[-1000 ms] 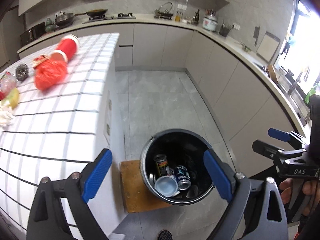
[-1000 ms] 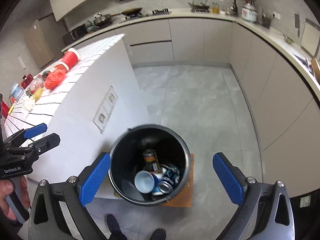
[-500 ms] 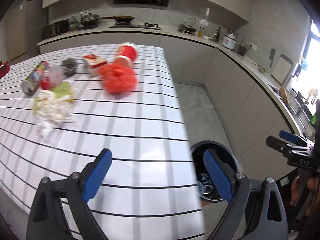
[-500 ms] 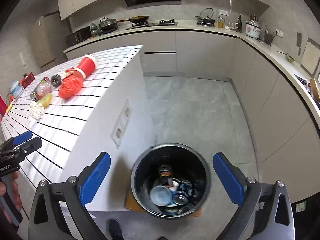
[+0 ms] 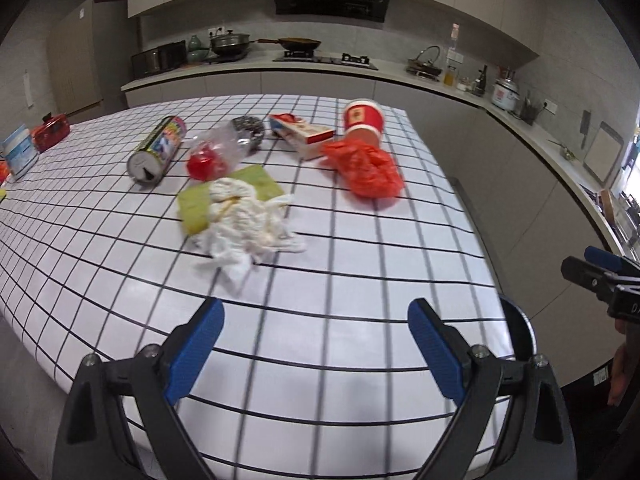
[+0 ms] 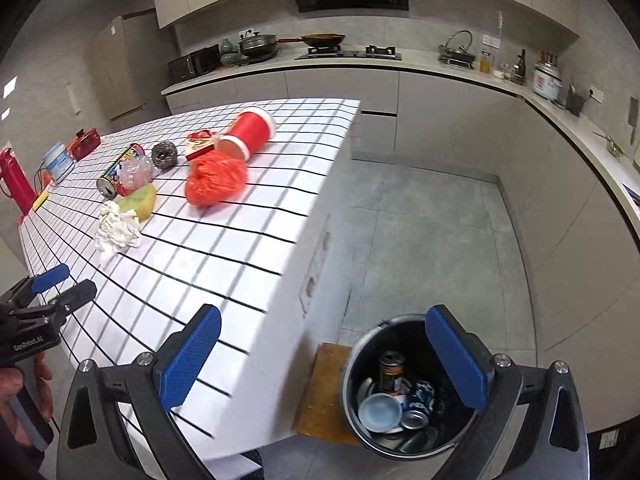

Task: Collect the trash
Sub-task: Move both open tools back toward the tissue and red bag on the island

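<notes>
My left gripper (image 5: 316, 344) has its fingers wide apart with nothing between them, angled down over bare worktop (image 5: 360, 280). My right gripper (image 6: 324, 356) is spread and empty too, straddling the worktop's corner and the bin (image 6: 404, 436) on the floor below. I'd say both are held wide ready for the next pickup. The nearest piece to my left fingers is the crumpled white tissue (image 5: 248, 228), heaped on a green sponge (image 5: 196, 208). Beyond lies the can (image 5: 156, 148) on its side, long axis running away from me, its end facing me. The red cup (image 5: 364, 122) is tipped over, mouth facing away, the red bag (image 5: 368, 168) bunched against it. The bin sits close in, handy for drops.
</notes>
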Tool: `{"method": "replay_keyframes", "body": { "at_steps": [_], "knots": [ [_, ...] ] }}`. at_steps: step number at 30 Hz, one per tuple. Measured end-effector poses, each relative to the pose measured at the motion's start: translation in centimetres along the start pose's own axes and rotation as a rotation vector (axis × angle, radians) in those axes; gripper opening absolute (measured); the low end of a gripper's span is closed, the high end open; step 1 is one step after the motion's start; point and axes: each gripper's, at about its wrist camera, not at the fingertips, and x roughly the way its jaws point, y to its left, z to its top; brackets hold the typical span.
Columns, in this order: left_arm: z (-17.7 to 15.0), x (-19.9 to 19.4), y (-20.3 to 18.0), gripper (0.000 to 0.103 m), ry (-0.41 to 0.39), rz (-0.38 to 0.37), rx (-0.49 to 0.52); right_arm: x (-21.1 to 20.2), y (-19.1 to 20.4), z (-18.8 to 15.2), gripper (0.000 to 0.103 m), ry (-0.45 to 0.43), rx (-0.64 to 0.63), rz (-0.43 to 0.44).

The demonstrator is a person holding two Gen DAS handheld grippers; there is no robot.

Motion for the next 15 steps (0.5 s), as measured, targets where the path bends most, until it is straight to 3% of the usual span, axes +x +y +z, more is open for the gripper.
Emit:
{"method": "replay_keyframes", "body": {
  "at_steps": [6,15],
  "knots": [
    [1.0,2.6,3.3,0.092,0.010,0.021,-0.054,1.9,2.3,1.5,0.103,0.009,0.020,0.017],
    [3.3,7.1,5.5,0.079,0.050,-0.010,-0.094,6.2,5.8,3.4,0.103,0.051,-0.007,0.047]
  ]
}}
